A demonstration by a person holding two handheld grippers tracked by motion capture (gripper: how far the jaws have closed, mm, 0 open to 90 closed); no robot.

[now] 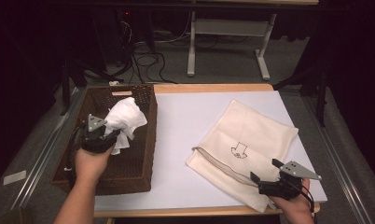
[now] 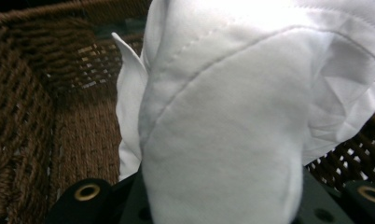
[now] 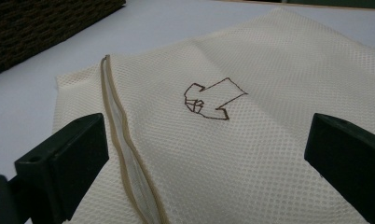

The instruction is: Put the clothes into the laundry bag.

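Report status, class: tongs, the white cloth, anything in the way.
Left tongs shut on white cloth, lifted over wicker basket. Right tongs open, at zipped edge of cream mesh laundry bag. Nothing between basket and bag.

Your left gripper is black, topped by a grey three-cornered plate with small dark holes. In the left gripper view, brass-ringed holes sit in its black body. Your right gripper is black too, with the same kind of grey plate, and thin dark cables trail by your right hand. In the right gripper view its jaws are blocky, matte black. Your forearms are bare, no sleeves.
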